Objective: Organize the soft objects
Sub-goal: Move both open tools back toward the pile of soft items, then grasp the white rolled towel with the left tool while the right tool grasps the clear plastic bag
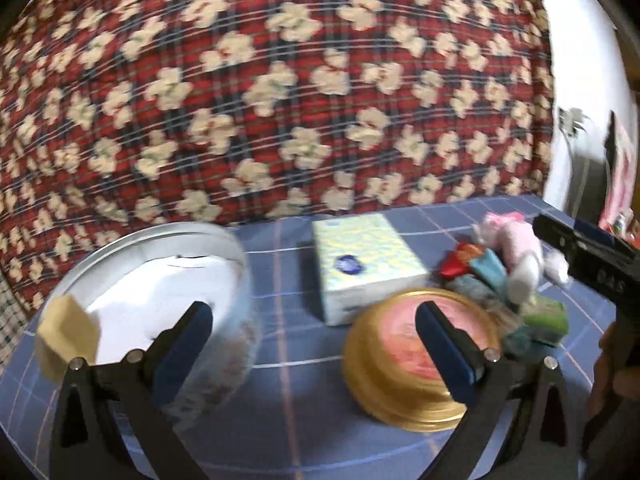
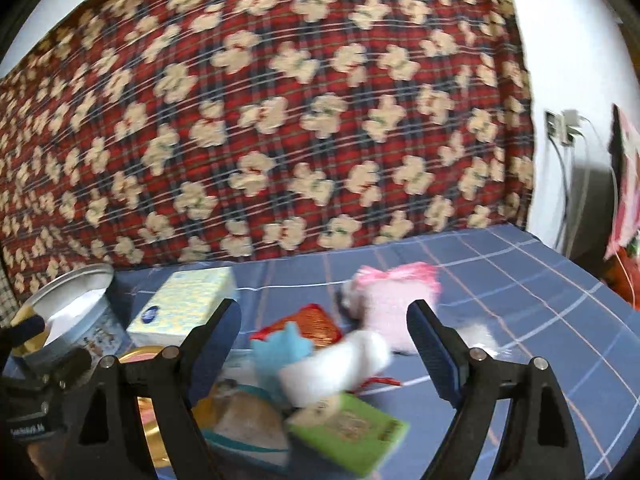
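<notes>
A heap of soft toys lies on the blue checked cloth (image 2: 520, 300): a pink plush (image 2: 396, 296), a white plush (image 2: 340, 364), a blue star-shaped piece (image 2: 280, 352), an orange pouch (image 2: 312, 324) and a green packet (image 2: 352, 432). My right gripper (image 2: 324, 324) hovers open just over the heap, pads touching nothing. The heap (image 1: 504, 268) sits at the right in the left wrist view. My left gripper (image 1: 316, 324) is open and empty between an open round tin (image 1: 160, 276) and its gold lid (image 1: 400, 364).
A tissue pack (image 1: 364, 268) lies behind the lid, beside the tin. A blurred beige piece (image 1: 66, 332) shows at the tin's near rim. A big red plaid quilt with cream flowers (image 1: 280, 80) rises behind the cloth. Cables and a wall socket (image 2: 564, 124) are far right.
</notes>
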Available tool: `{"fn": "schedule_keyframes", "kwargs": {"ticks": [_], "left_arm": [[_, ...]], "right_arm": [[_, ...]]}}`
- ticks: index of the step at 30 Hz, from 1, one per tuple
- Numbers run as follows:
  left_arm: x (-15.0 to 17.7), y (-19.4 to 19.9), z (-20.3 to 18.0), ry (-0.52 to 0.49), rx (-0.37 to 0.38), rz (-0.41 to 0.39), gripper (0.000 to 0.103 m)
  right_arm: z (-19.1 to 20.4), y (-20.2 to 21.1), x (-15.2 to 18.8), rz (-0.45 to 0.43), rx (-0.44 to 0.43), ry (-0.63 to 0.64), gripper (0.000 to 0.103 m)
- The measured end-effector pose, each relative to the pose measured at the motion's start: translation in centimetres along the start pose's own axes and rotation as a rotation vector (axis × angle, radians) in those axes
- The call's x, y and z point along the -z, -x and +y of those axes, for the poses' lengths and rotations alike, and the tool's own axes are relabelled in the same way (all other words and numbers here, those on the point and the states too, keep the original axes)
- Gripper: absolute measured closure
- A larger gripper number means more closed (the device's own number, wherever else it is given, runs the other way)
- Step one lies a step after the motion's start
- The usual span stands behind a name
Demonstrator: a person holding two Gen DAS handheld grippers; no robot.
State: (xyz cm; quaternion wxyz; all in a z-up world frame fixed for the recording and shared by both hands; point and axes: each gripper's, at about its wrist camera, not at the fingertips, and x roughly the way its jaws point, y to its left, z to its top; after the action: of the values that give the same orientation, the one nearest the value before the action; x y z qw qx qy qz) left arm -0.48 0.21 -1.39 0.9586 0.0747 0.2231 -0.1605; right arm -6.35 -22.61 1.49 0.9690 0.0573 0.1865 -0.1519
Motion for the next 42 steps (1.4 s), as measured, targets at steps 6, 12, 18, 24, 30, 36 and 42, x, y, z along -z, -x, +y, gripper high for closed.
{"fn": "schedule_keyframes", "kwargs": {"ticks": [6, 12, 18, 24, 30, 36, 42], "left_arm": [[0.4, 0.2, -3.1, -0.078, 0.071, 0.008, 0.000], [0.3, 0.5, -5.4, -0.122, 0.135, 0.010, 0.000], [-0.2, 0.1, -8.1, -0.148, 0.185, 0.028, 0.000], [-1.3, -1.0, -10.4, -0.149, 0.206, 0.067, 0.000], [-2.6, -2.3, -13.6, -0.202, 0.228, 0.111, 0.000], [-3.2, -4.7, -17.8, -0.285, 0.241, 0.166, 0.008], [-2.6, -7.8, -20.6, -0.331, 0.254, 0.285, 0.024]], "right_arm": [[-2.7, 0.4, 0.0, 0.008, 0.050, -0.039, 0.016], [-4.9, 0.3, 0.2, 0.053, 0.060, -0.059, 0.016], [-7.7, 0.2, 0.4, 0.082, 0.097, -0.100, 0.016], [-9.2, -2.8, -0.3, 0.166, 0.080, -0.100, 0.016], [-13.0, -5.0, -0.1, 0.249, 0.117, -0.200, 0.016], [-16.0, -4.0, -0.2, 0.194, 0.134, -0.325, 0.016], [-15.8, -4.6, -0.2, 0.224, 0.118, -0.303, 0.016]]}}
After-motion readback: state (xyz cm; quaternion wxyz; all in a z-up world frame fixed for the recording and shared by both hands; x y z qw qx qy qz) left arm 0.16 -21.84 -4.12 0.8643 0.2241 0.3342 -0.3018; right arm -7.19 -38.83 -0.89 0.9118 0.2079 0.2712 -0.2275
